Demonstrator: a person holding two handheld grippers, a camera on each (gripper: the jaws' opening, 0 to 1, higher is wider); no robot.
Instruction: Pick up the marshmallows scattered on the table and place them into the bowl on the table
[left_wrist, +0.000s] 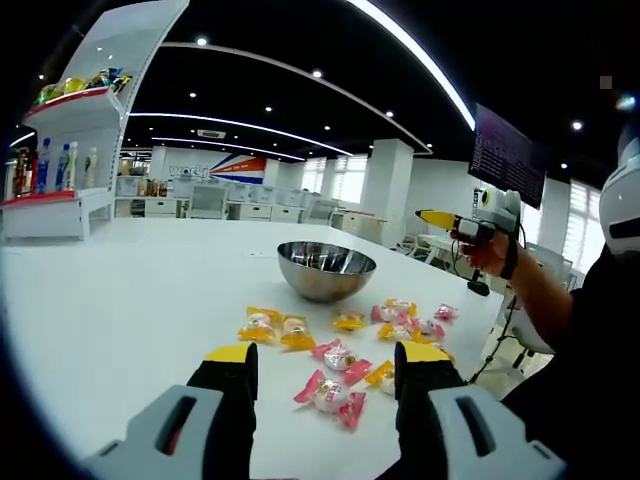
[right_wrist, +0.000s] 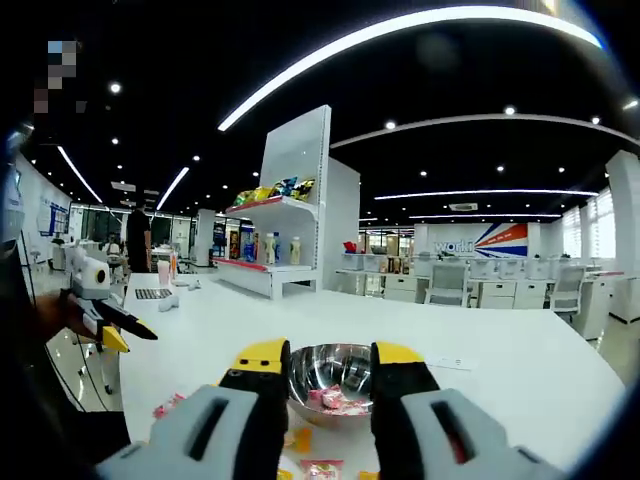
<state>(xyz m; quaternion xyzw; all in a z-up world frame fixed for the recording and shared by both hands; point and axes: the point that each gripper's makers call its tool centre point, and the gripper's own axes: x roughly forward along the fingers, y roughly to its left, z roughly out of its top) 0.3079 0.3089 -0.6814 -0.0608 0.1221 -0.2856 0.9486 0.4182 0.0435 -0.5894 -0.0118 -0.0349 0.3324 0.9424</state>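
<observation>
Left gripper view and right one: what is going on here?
A person holds a gripper in each hand over a white table, collecting wrapped marshmallows into a steel bowl. The left gripper is open and low over the pink and yellow sweets scattered in front of the bowl. The right gripper is open too, held above the bowl, where a few pink sweets already lie. Neither gripper holds anything, and most sweets are still on the table.

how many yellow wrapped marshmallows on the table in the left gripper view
About 5: two side by side left of the group, one before the bowl, one by the left gripper's jaw, one among the pink ones. More may be hidden.
</observation>
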